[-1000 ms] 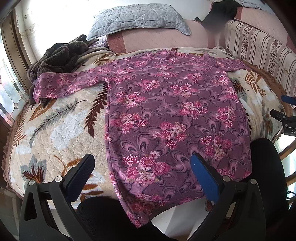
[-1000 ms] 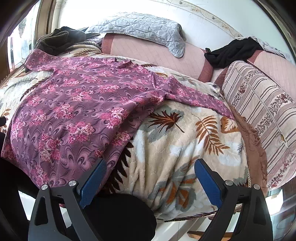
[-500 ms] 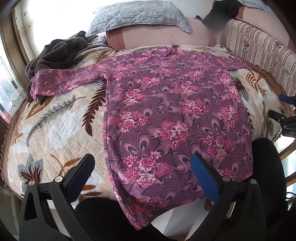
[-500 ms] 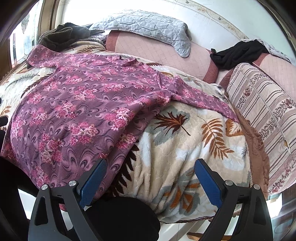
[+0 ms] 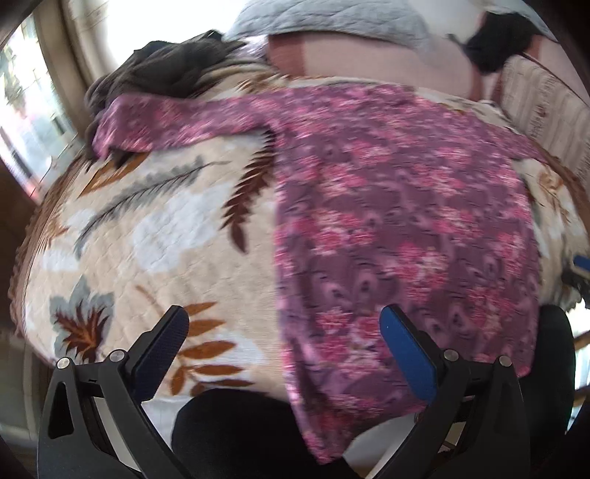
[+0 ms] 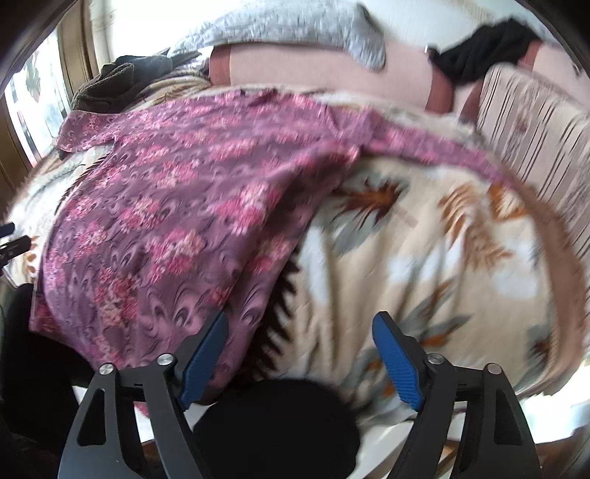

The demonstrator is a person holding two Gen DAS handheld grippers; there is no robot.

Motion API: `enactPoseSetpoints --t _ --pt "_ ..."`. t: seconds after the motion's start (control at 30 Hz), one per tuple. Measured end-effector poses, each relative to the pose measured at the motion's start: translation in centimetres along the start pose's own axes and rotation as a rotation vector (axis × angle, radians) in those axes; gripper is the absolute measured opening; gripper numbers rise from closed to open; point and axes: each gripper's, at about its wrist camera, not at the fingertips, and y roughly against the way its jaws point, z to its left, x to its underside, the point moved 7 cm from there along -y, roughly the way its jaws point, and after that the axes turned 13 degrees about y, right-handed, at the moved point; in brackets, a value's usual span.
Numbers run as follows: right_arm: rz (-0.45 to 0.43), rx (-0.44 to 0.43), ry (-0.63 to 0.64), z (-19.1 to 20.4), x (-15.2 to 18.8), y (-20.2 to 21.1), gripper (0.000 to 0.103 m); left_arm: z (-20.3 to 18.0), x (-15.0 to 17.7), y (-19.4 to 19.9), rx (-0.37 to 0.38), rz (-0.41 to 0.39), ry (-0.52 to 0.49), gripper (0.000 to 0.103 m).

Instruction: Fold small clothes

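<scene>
One purple floral shirt [image 5: 398, 228] lies spread flat on the leaf-patterned blanket [image 5: 155, 235] that covers the sofa seat. Its two sleeves stretch out to either side, one toward the window side of the blanket, the other toward the striped cushion [image 6: 534, 121]. The shirt's hem hangs over the front edge of the blanket, above a black chair [image 5: 236, 431].

The left gripper [image 5: 284, 350] hovers near the front edge of the blanket, at the shirt's lower left side. Its two fingers [image 5: 162, 350] stand wide apart with nothing between them; one sits over bare blanket, the other over the shirt fabric. Whether either touches the cloth cannot be told, as both views are blurred.

The right gripper [image 6: 300, 353] hovers at the shirt's lower right side. Its two fingers [image 6: 398, 361] are also spread apart and empty; one sits over the shirt's edge, the other over bare blanket.

Behind the shirt, against the pink backrest [image 6: 317, 70], rests one grey quilted pillow [image 6: 295, 25]. One dark brown fuzzy garment [image 5: 162, 70] is heaped at the blanket's far corner, just beside the end of the shirt's sleeve. One black garment [image 6: 483, 48] is draped over the backrest near the striped cushion.
</scene>
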Motion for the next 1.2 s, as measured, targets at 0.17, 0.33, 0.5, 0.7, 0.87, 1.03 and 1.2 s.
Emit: enactPoseSetpoints --t 0.17,0.33,0.5,0.7,0.87,1.03,1.2 --pt "0.049 -0.116 -0.025 1.6 1.0 -2.6 0.057 2.7 0.6 -1.7 -0.042 0.067 0.07 0.103" --pt "0.084 -0.209 -0.088 2.2 1.4 -4.5 0.055 1.4 2.3 -2.6 -0.01 0.135 0.039 0.103" --pt "0.106 -0.236 -0.091 3.1 1.8 -5.7 0.045 -0.5 4.0 -3.5 0.057 0.218 0.011 0.088" --pt "0.057 -0.306 -0.113 3.1 1.9 -4.8 0.004 -1.5 4.3 -3.3 0.099 0.26 0.007 0.006" --pt "-0.104 -0.265 -0.143 -0.3 0.6 1.0 0.003 -0.6 3.2 -1.6 0.174 0.291 0.098 0.004" --pt "-0.143 -0.146 -0.271 -8.0 2.5 4.7 0.003 -0.4 2.7 -0.7 0.185 0.29 0.09 0.004" --pt "0.026 -0.151 -0.35 -9.9 6.5 0.8 0.004 -0.6 4.0 -2.6 0.134 0.363 0.077 0.005"
